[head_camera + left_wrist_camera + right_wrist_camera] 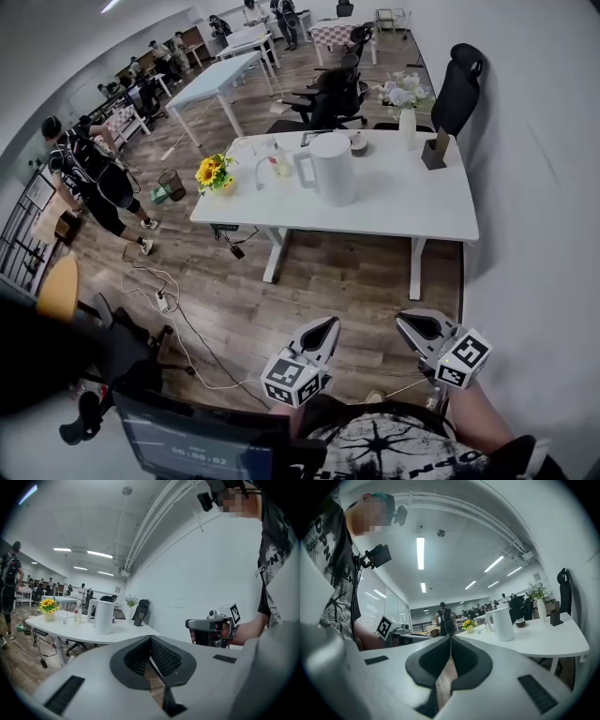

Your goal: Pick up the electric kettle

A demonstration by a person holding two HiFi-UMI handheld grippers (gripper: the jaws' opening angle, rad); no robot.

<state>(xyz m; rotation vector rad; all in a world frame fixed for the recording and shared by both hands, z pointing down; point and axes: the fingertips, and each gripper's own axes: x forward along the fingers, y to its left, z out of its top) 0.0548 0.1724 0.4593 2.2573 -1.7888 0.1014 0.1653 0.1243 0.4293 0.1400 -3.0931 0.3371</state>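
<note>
The white electric kettle [333, 169] stands upright on a white table [394, 211], its handle toward the left. Both grippers hover over the wood floor well short of the table, and neither holds anything. My left gripper [329, 324] is shut, its jaws meeting at the tip [151, 639]. My right gripper [404, 320] is shut too, pads together [451, 638]. In the left gripper view the kettle [104, 617] is far off at left, with the right gripper [206, 630] alongside. The right gripper view has the kettle [503, 624] at right.
On the table are sunflowers [214, 172], a small bottle [279, 165], a bowl [358, 144], a white vase with flowers [406, 117] and a black holder [433, 152]. Black chairs [457, 84] stand behind it. Cables [164, 300] trail on the floor. A person [94, 178] stands at left.
</note>
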